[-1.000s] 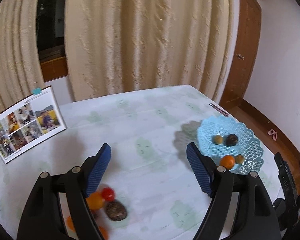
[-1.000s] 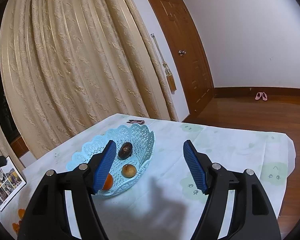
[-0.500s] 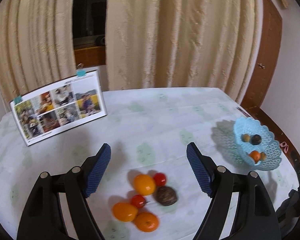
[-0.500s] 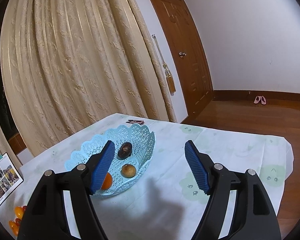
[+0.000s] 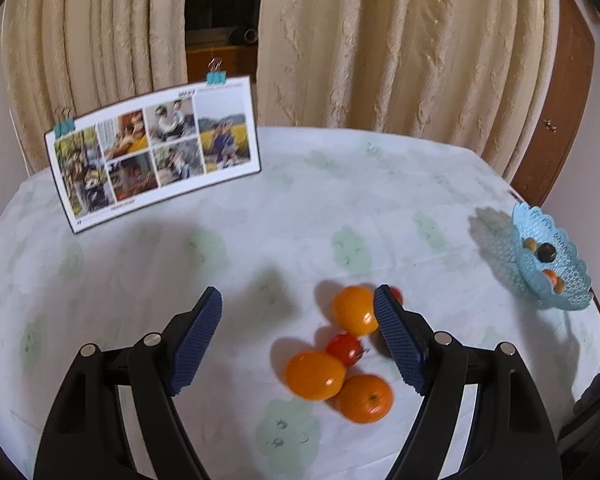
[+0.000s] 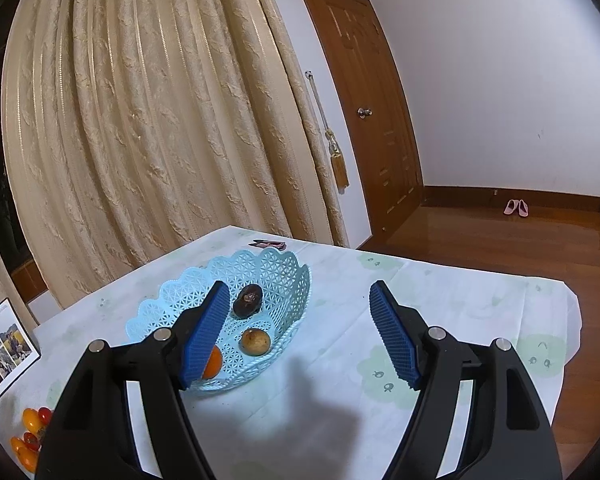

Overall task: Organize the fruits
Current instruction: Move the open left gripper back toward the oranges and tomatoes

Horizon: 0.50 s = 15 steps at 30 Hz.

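We see our left tool [image 5: 298, 312] released above the loose fruits [image 5: 340, 352] mid-surface [image 5: 260, 220]. Our right tool [image 6: 296, 308] is released too, empty, beside the blue basket [image 6: 276, 272] near the surface's far corner.

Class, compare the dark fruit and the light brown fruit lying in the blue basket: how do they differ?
The dark fruit is blackish brown and wrinkled; the light brown fruit is tan, speckled and smoother. The dark fruit looks slightly larger and lies farther back, the light brown fruit nearer the camera. Both are roundish and rest in the blue basket.
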Motion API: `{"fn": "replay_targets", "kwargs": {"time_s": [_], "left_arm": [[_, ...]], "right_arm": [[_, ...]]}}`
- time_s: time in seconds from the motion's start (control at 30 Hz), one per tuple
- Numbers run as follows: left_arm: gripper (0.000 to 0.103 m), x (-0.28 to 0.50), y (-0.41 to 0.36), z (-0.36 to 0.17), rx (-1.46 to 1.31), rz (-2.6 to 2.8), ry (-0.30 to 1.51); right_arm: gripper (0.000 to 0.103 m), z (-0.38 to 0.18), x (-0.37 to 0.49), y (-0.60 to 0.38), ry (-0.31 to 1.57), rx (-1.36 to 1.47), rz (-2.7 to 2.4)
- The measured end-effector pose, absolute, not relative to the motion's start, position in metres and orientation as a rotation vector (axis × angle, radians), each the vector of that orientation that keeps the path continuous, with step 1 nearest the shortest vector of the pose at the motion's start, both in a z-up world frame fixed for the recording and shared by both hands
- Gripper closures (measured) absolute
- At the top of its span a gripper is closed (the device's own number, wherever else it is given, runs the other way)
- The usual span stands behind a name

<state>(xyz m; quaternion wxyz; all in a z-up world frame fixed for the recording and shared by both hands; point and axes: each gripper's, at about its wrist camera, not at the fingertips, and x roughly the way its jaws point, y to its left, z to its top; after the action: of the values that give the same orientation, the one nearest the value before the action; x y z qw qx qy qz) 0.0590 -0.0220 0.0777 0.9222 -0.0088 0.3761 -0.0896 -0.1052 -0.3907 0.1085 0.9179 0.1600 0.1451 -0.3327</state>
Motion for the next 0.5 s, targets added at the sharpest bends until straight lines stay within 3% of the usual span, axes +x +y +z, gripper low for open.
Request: {"fn": "replay_targets", "kwargs": {"time_s": [0.5], "left_arm": [[0.024,0.052,-0.010,0.031,-0.030,-0.184,0.890]], "right_arm": [[0.029,0.108,-0.104,-0.389,0.301,0.322,-0.683]]}}
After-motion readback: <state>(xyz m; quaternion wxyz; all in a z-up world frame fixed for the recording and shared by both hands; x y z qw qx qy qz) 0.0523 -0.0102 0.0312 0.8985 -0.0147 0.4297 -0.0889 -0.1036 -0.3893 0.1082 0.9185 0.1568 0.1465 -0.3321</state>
